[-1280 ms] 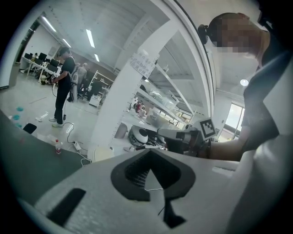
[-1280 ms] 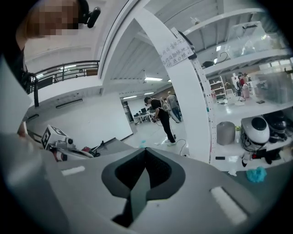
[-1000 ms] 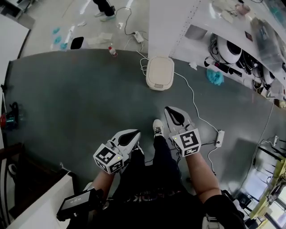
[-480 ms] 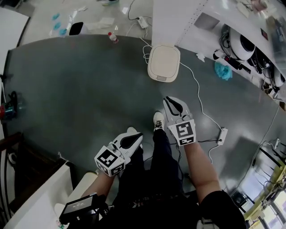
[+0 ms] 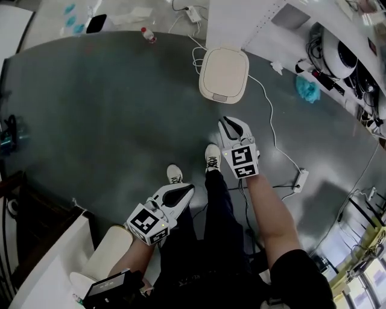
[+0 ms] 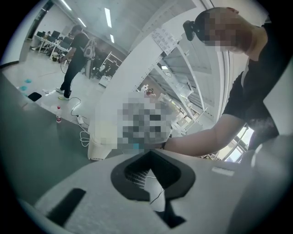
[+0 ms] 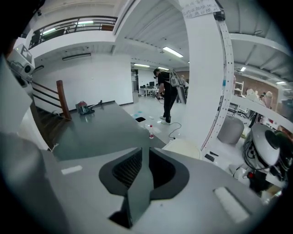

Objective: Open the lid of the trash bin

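Nearest to the camera, the left gripper (image 5: 187,190) is low in front of the person's legs, beside the left shoe (image 5: 175,175). In the left gripper view the tips of its jaws are together and nothing is between them; only a small slit below the tips shows the floor. A little farther, the right gripper (image 5: 227,122) is held out past the right shoe (image 5: 212,158). Its jaws are opening: in the right gripper view a narrow gap runs between them, and through this gap only the dark floor is seen, no object. The trash bin (image 5: 224,73) stands beyond the right gripper, almost straight ahead of its tips, on the edge of the dark green floor (image 5: 108,108) and just beside the foot of a white column (image 5: 235,18). Its cream lid (image 5: 223,69) is closed and lies flat on the bin. The right gripper is near the bin but apart from it, with bare floor between them; the left gripper is well apart from it. In the right gripper view the lid shows just above the right jaw. A white cable (image 5: 265,114) runs from near the bin to a power strip (image 5: 300,179) at the right of the right arm. Farther away, a small bottle (image 5: 146,35) stands at the floor's far edge, and a blue cloth (image 5: 307,89) lies to the right of the bin.
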`<state>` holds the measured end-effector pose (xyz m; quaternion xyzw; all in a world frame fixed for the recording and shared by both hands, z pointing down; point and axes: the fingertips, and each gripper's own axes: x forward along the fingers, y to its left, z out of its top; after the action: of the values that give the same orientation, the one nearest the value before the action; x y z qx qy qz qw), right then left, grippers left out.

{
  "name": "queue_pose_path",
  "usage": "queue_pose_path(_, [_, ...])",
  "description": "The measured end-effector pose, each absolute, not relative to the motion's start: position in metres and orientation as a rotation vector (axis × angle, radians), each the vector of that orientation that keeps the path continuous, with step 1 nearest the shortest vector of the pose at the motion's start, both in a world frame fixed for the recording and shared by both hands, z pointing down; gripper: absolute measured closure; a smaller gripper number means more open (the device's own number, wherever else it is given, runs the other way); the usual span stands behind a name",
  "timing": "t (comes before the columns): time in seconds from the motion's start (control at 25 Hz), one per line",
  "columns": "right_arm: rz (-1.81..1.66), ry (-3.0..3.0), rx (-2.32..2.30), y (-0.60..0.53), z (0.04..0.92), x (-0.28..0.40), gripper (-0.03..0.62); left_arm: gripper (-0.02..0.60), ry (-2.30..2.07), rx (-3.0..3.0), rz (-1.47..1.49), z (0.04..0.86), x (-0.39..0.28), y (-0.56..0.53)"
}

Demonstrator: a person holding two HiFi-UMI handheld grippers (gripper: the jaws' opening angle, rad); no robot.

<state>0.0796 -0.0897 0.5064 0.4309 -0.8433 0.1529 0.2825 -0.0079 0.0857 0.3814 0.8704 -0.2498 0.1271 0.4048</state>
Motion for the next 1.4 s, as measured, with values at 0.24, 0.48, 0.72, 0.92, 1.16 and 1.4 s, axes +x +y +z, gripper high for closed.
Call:
queue_pose_path(0.24, [0.409, -2.191, 1.162, -0.113, 0.560, 0.080, 0.582, 0.583, -0.626, 2.164, 0.310, 0.405, -0.012, 0.087])
queue_pose_path(0.48, [0.413, -2.134, 1.151, -0.135, 0.610, 0.084, 0.579, 0.583, -0.641, 2.114, 0.316, 0.429, -0.026, 0.090])
queue_pose_path(0.72, [0.375, -2.065, 1.087, -0.146, 0.652, 0.088, 0.546, 0.583, -0.656, 2.084, 0.320, 0.451, -0.036, 0.086])
queue_pose_path(0.92, [0.150, -1.973, 0.933, -0.150, 0.683, 0.083, 0.491, 0.583, -0.652, 2.060, 0.312, 0.465, -0.036, 0.086])
queue_pose_path(1.16, [-0.046, -1.855, 0.799, -0.152, 0.715, 0.077, 0.488, 0.583, -0.638, 2.048, 0.292, 0.479, -0.037, 0.090])
queue_pose_path(1.4, [-0.016, -1.765, 0.817, -0.160, 0.736, 0.082, 0.479, 0.583, -0.652, 2.024, 0.291, 0.488, -0.044, 0.089])
